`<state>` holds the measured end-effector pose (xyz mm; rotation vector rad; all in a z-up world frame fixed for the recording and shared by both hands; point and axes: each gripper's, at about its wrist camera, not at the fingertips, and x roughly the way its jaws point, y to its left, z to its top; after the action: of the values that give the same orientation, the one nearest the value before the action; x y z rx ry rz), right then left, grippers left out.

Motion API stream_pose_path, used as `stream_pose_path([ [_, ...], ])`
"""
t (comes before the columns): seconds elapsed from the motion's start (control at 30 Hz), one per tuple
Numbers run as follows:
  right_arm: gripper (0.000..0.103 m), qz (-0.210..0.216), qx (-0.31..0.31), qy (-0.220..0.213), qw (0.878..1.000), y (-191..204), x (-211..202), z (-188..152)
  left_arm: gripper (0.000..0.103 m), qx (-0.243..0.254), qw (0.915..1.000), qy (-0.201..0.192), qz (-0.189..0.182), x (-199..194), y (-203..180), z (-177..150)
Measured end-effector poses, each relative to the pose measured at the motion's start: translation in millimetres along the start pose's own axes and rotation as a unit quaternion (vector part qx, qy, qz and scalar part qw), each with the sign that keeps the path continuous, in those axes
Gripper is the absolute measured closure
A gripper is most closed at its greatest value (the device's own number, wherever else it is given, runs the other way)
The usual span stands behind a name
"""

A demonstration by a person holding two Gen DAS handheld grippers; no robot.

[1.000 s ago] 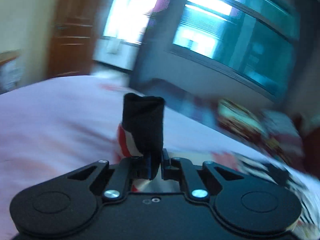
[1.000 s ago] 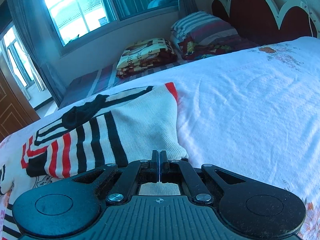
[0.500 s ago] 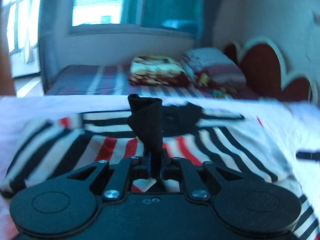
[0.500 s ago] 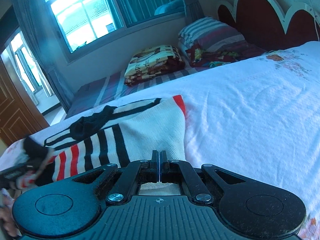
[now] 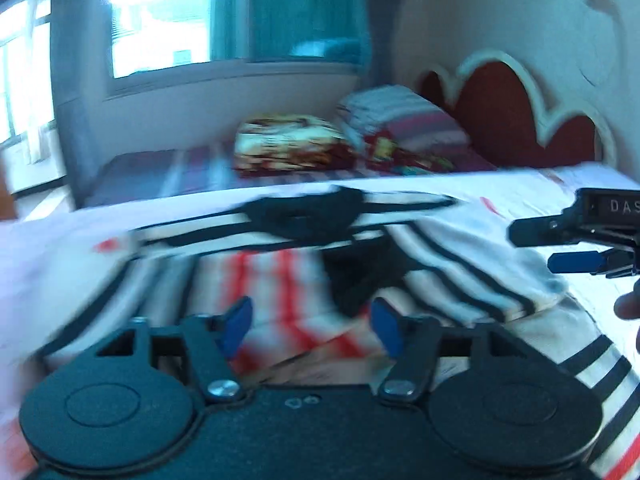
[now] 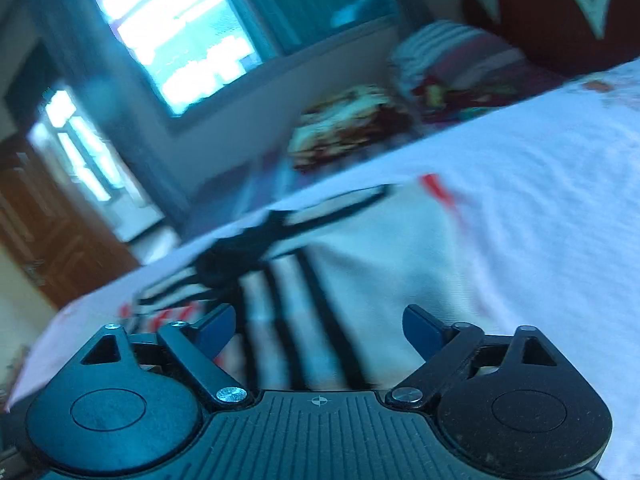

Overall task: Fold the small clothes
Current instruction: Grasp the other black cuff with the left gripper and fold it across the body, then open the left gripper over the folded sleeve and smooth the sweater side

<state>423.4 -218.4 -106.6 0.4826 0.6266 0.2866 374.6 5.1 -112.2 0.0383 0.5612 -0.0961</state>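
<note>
A small knit sweater (image 5: 452,264) with white, black and red stripes lies on the white bed cover (image 6: 540,208), its sleeves folded across the body. My left gripper (image 5: 311,326) hovers over the red-striped middle with its jaws opening. The black sleeve cuff (image 5: 352,284) lies loose just beyond its blue pads (image 5: 236,326), and nothing is pinched. My right gripper (image 6: 320,328) is over the sweater (image 6: 360,272) at its white side, jaws opening and nothing between the pads. In the left wrist view the right gripper (image 5: 576,248) shows at the right edge. Both views are blurred.
A second bed behind carries a folded patterned blanket (image 5: 288,148) and striped pillows (image 5: 400,120). A red scalloped headboard (image 5: 512,116) stands at the right, bright windows (image 6: 176,36) are behind, and a brown door (image 6: 44,240) is at the left. A person's finger (image 5: 630,306) is at the right edge.
Both grippers have opened: the left let go of the black cuff after swinging over the sweater, and the right released the sweater's white edge and drew back slightly.
</note>
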Motion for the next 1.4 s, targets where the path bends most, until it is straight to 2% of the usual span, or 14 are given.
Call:
stream_pose_path([
  [0.1,0.038,0.046,0.017,0.024,0.999,14,16,1,0.053,-0.003,0.9970,-0.005,0.077,-26,38,-21],
  [0.2,0.038,0.077,0.057,0.051,0.994,22,40,1,0.055,-0.006,0.9920,0.008,0.126,-40,72,-39],
  [0.3,0.038,0.095,0.081,0.075,0.989,31,61,1,0.055,-0.012,0.9880,0.024,0.152,-36,93,-44],
  [0.47,0.039,0.079,0.080,0.089,0.990,44,78,7,0.057,-0.017,0.9894,0.022,0.143,-29,105,-33],
  [0.57,0.061,0.065,0.069,0.113,0.989,49,83,6,0.057,0.002,0.9895,0.035,0.140,-21,102,-33],
  [0.67,0.072,0.057,0.063,0.123,0.989,52,87,4,0.057,0.004,0.9892,0.038,0.141,-20,101,-39],
  [0.73,0.093,0.043,0.048,0.124,0.990,55,89,4,0.056,0.004,0.9892,0.040,0.141,-19,103,-41],
  [0.77,0.099,0.040,0.035,0.120,0.991,57,88,4,0.057,0.003,0.9892,0.039,0.141,-19,103,-41],
  [0.83,0.099,0.048,0.003,0.092,0.995,63,77,8,0.061,0.003,0.9893,0.044,0.139,-18,105,-40],
  [1.0,0.099,0.049,-0.072,-0.028,0.996,71,10,25,0.066,0.013,0.9894,0.050,0.135,-12,102,-38],
  [1.1,0.099,0.013,-0.066,0.004,0.998,47,14,22,0.068,0.013,0.9899,0.050,0.132,-12,102,-39],
  [1.17,0.099,0.015,-0.050,0.024,0.998,34,19,16,0.070,0.015,0.9898,0.050,0.132,-12,101,-39],
  [1.3,0.099,0.012,-0.060,0.021,0.998,34,14,3,0.070,0.019,0.9900,0.039,0.134,-16,100,-36],
  [1.4,0.099,0.001,-0.059,0.024,0.998,32,17,-4,0.070,0.009,0.9897,0.067,0.126,-8,105,-38],
])
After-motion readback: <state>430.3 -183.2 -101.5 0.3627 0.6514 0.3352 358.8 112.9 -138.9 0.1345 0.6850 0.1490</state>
